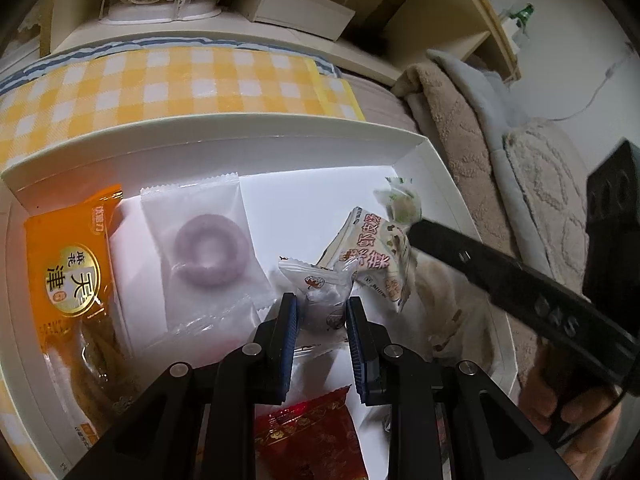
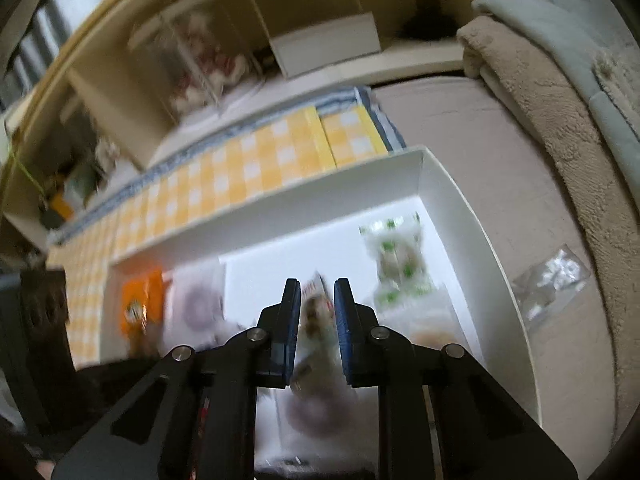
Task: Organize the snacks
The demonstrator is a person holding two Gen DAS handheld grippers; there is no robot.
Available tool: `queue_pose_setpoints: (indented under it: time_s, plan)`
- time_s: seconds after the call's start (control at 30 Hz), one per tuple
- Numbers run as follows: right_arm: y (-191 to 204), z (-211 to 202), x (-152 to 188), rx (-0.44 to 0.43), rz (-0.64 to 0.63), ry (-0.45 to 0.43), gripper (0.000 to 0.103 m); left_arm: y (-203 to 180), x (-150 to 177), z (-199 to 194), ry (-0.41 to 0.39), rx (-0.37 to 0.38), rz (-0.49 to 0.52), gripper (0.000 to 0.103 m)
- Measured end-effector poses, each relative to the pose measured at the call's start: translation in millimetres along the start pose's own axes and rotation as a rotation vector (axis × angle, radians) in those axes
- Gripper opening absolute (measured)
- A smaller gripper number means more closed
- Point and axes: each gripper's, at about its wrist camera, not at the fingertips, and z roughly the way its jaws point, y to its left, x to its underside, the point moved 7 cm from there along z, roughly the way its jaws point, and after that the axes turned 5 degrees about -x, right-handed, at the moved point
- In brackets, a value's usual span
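Observation:
A shallow white box (image 1: 416, 148) holds several snacks. My left gripper (image 1: 322, 304) is shut on a small clear-wrapped snack (image 1: 320, 290) near the box's middle. Just to its right, a pale packet with red characters (image 1: 372, 256) stands tilted, with a finger of my right gripper (image 1: 424, 232) at its upper corner. In the right wrist view my right gripper (image 2: 317, 292) has that packet (image 2: 316, 320) pinched between its blue pads. Also in the box lie an orange packet (image 1: 68, 264), a purple ring in clear wrap (image 1: 208, 248), a red packet (image 1: 308, 436) and a green-and-white packet (image 2: 396, 264).
The box sits on a yellow checked cloth (image 1: 180, 80). Folded beige and grey blankets (image 1: 472, 140) lie to the right. An empty clear bag (image 2: 552, 280) lies outside the box's right wall (image 2: 480, 240). A shelf with a white carton (image 1: 304, 8) runs behind. A hand (image 1: 576, 412) shows at lower right.

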Motion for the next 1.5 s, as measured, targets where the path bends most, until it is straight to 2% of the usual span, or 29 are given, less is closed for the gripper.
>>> queue_pose_setpoints:
  time_s: [0.17,0.33,0.67,0.97,1.17,1.23,1.37,1.47,1.5]
  plan:
    - [10,-6,19,-0.024,-0.069,0.063,0.018,1,1,-1,-0.003,0.003,-0.010,0.024]
    - [5,26,30,0.011,-0.060,0.118,0.018,3,4,-4,-0.003,0.009,-0.011,0.024]
    - [0,3,-3,-0.042,0.022,-0.051,0.018,5,-3,-2,-0.012,0.023,-0.024,0.024]
    - [1,32,-8,-0.007,0.009,-0.024,0.017,4,-6,4,-0.010,0.021,-0.025,0.024]
    - [1,40,-4,-0.001,-0.011,-0.026,0.013,0,-8,2,-0.014,-0.001,-0.012,0.024]
    - [-1,36,-6,-0.018,0.012,-0.024,0.013,-1,-8,0,-0.013,-0.002,-0.014,0.028]
    - [-1,21,-9,-0.037,0.025,-0.027,0.018,-5,-8,-7,-0.015,-0.004,-0.005,0.049]
    - [4,7,-9,-0.029,0.006,-0.035,0.019,-8,-8,-16,-0.024,-0.014,0.010,0.057]
    - [5,5,-9,-0.030,0.007,-0.035,0.022,-9,-7,-20,-0.025,-0.015,0.012,0.062]
